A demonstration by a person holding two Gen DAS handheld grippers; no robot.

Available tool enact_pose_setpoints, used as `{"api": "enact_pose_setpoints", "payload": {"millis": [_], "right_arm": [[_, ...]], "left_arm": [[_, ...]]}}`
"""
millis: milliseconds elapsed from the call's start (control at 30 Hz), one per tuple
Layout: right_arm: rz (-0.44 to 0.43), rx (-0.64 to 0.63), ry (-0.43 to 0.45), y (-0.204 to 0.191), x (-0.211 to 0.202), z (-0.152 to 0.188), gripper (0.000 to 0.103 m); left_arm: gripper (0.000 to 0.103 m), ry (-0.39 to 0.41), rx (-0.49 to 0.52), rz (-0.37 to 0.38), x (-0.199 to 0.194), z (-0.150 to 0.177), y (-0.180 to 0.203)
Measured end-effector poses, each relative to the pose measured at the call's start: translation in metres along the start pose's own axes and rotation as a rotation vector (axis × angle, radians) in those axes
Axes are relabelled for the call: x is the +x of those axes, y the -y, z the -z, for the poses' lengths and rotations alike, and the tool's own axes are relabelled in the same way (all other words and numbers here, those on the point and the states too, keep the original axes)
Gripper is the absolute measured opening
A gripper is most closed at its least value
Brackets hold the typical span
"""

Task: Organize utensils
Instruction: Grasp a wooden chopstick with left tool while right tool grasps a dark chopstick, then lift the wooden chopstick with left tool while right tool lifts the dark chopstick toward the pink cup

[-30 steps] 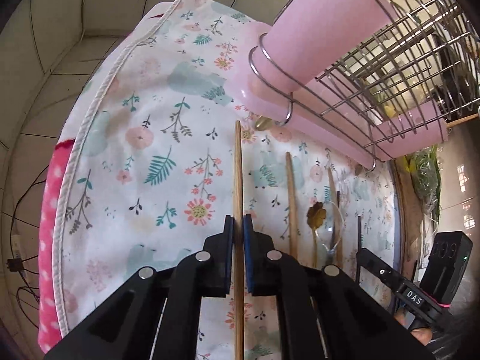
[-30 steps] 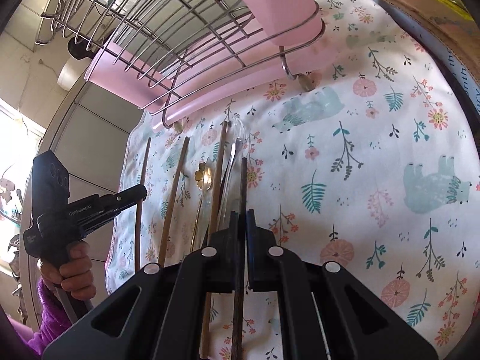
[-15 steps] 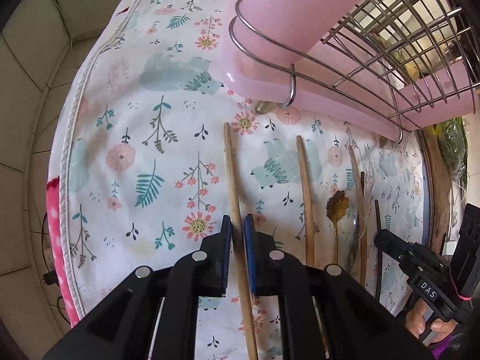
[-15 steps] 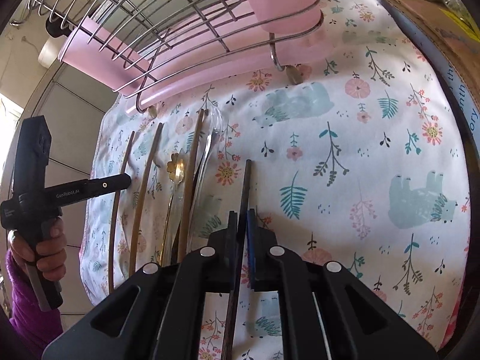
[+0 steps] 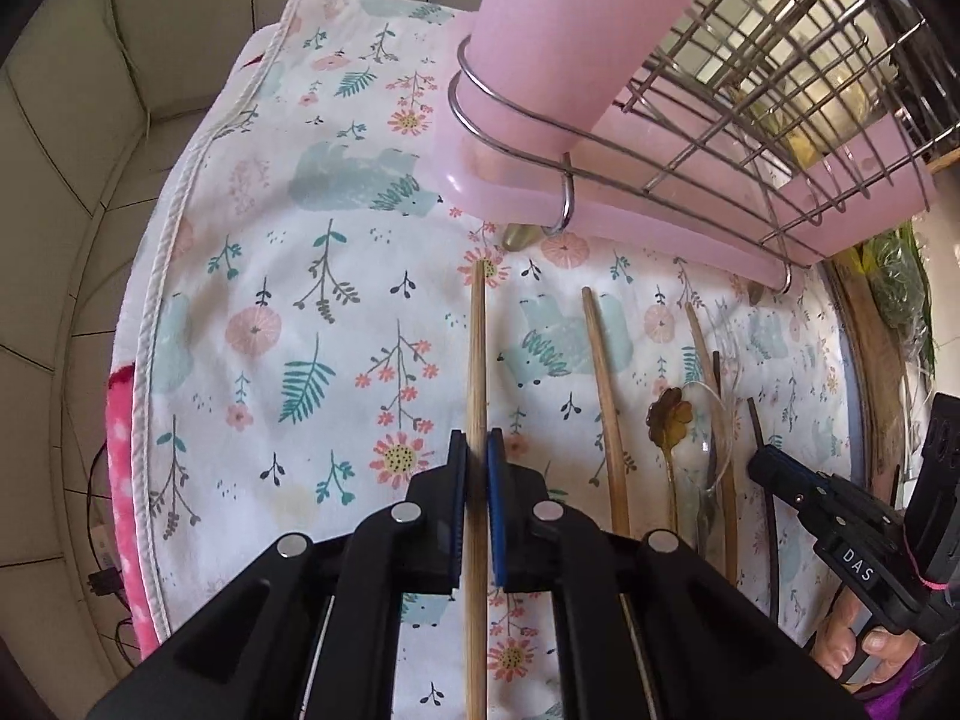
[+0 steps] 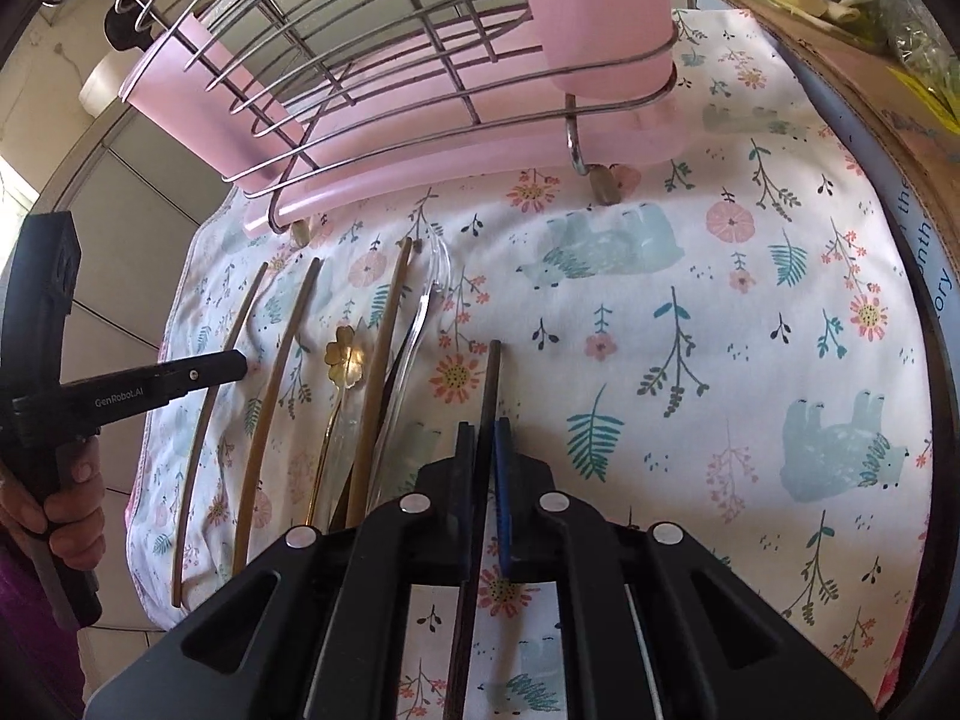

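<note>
On the floral cloth [image 5: 300, 240] my left gripper [image 5: 477, 441] points steeply down, its jaws closing with both pads against a light wooden chopstick [image 5: 477, 348] that lies at the left end of the row. My right gripper [image 6: 483, 429] is shut on a dark chopstick [image 6: 492, 378], just right of the other utensils. Between them lie another wooden chopstick [image 5: 603, 390], a gold flower-ended spoon [image 6: 345, 360], a clear plastic spoon [image 6: 432, 282] and a further wooden stick [image 6: 384, 372]. Each wrist view shows the other gripper's tip, the right gripper [image 5: 759, 462] and the left gripper [image 6: 240, 365], each held by a hand.
A wire dish rack on a pink drip tray [image 5: 690, 210] stands just beyond the utensil tips, with a pink utensil cup [image 5: 552, 18] clipped to its corner. A cardboard box [image 6: 840, 90] borders the cloth's right side. Pale tiled counter lies left of the cloth.
The left jaws loosened around the light chopstick, which tilted, and now press on it again, straight. The dark chopstick has shifted right, away from the row. Both wrists have rolled slightly.
</note>
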State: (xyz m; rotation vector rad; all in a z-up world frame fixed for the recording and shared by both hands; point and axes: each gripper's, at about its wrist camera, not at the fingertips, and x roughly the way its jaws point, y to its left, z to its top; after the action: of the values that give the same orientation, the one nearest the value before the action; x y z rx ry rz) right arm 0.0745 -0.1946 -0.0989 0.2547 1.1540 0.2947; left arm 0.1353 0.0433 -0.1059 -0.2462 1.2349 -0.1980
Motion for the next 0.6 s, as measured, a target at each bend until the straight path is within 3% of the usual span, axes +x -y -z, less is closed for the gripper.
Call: {"api": "enact_pose_setpoints", "payload": {"millis": [600], "right_arm": [[-0.108,0.017,0.465,0.02,-0.13,-0.014,0.005]], "left_arm": [[0.006,0.568,0.021,0.018,-0.149,0.025,0.013]]}}
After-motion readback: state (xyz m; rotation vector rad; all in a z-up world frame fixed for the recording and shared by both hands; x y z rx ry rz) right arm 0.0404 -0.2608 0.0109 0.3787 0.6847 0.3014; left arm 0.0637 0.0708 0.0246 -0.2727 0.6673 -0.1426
